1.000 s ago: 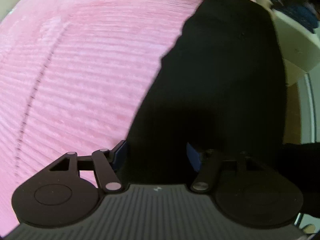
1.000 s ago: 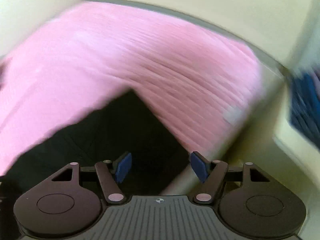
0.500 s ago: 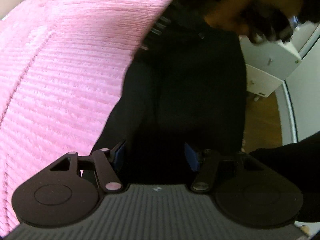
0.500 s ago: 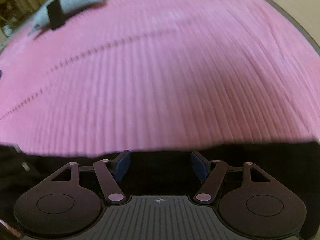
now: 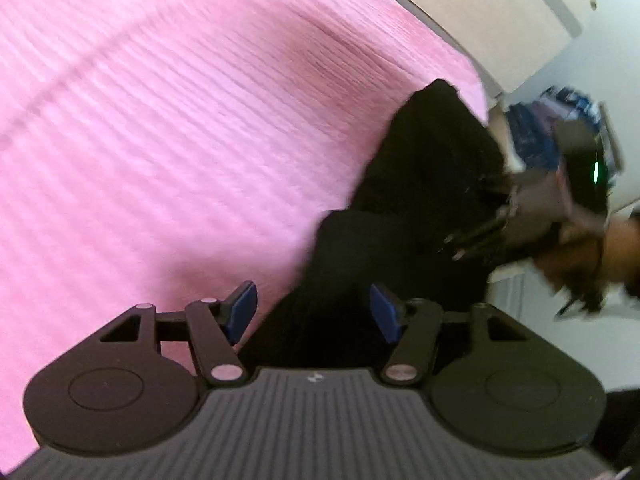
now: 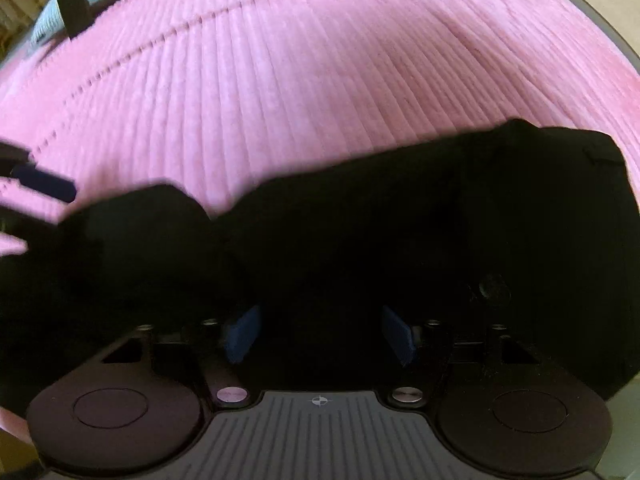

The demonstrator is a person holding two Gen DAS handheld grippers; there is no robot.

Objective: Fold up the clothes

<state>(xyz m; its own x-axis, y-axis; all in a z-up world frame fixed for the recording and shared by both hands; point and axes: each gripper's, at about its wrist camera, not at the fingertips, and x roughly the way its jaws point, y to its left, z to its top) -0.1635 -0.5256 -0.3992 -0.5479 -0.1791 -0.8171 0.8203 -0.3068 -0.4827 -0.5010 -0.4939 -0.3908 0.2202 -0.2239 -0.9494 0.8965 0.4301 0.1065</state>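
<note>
Black garment (image 6: 360, 220) on pink bedspread (image 6: 280, 80)

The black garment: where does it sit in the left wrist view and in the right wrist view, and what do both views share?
Left wrist view: the black garment runs from the bottom centre up toward the right.
Right wrist view: it spreads across the whole lower half.
Shared landmark: the pink ribbed bedspread beneath it.

Black hand-held gripper (image 5: 312, 312) with blue pads (image 5: 242, 310).
</note>
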